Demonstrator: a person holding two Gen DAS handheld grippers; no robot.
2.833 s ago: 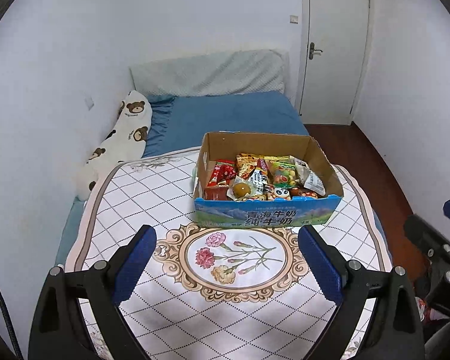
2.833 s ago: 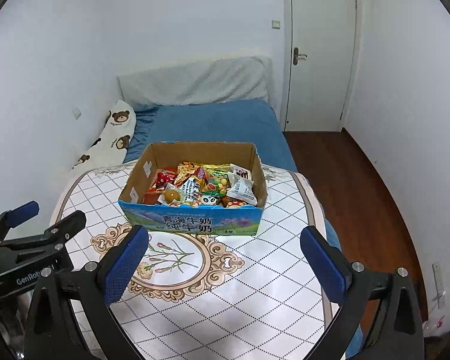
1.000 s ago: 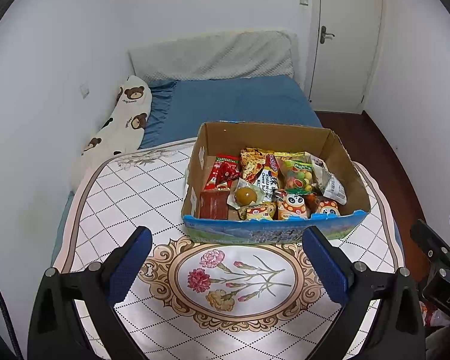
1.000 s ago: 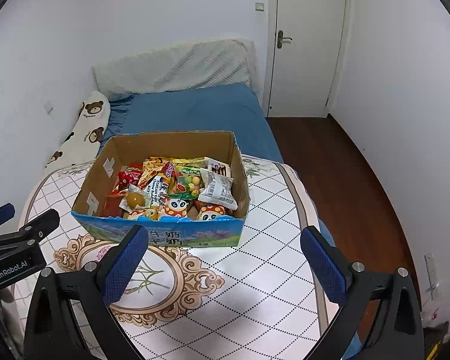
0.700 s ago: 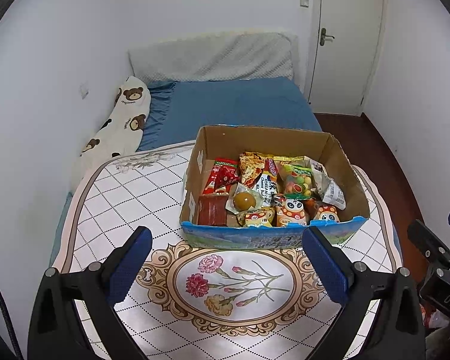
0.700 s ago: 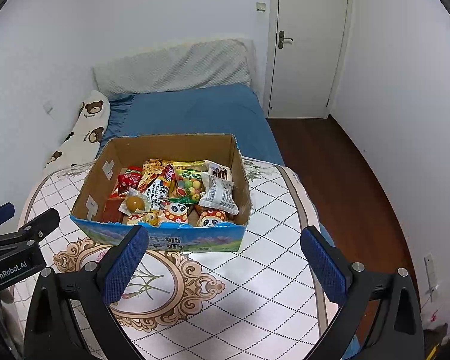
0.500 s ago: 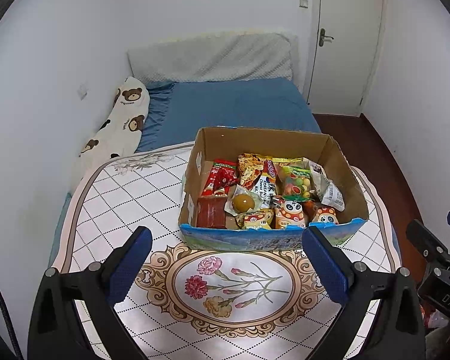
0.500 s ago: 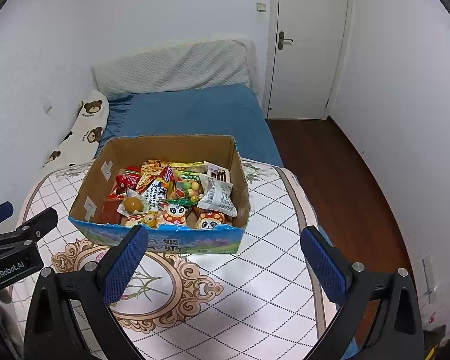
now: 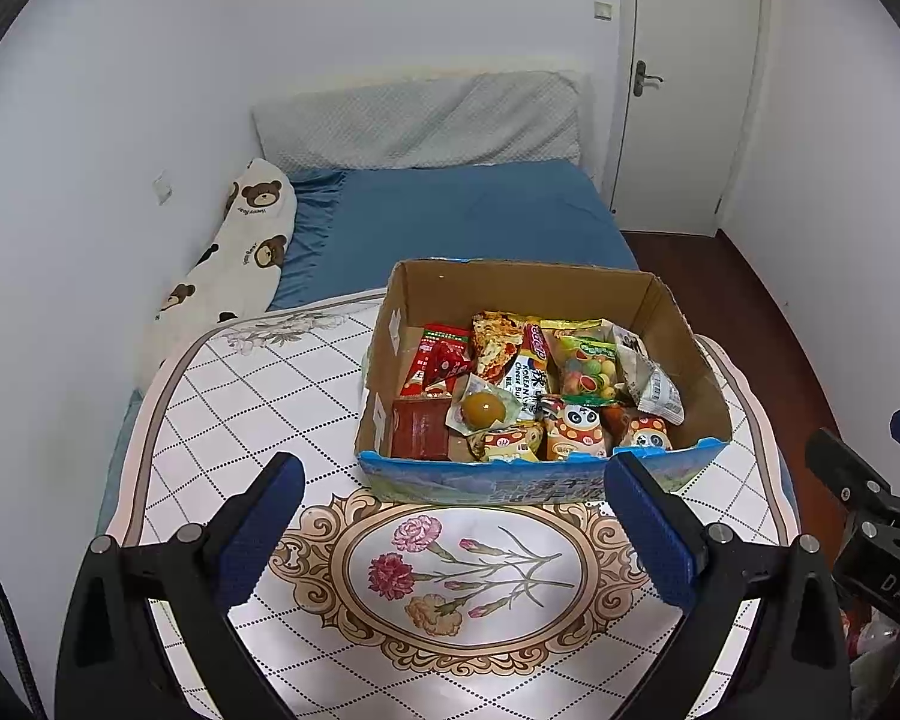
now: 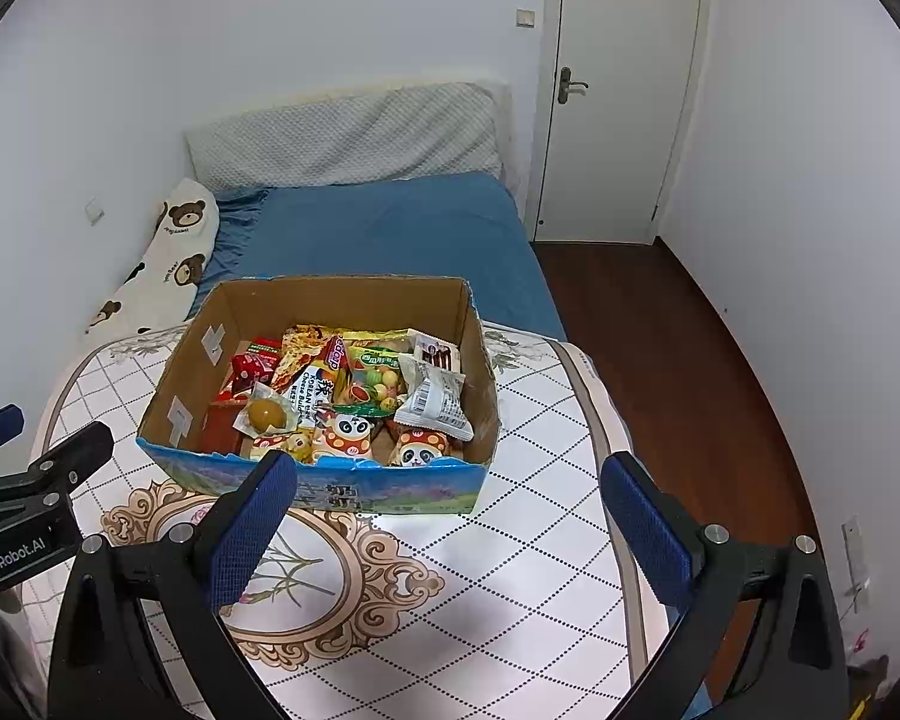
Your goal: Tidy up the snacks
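Closer over snack box (image 9: 546, 480) than 2.8 s back; left gripper (image 9: 450, 531) and right gripper (image 10: 450, 516) spread wide, empty.

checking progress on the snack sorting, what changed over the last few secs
Both grippers, left and right, moved forward toward the cardboard box, so it looks nearer and more from above. Nothing was gripped; both stay open. The box and its snacks lie unchanged.
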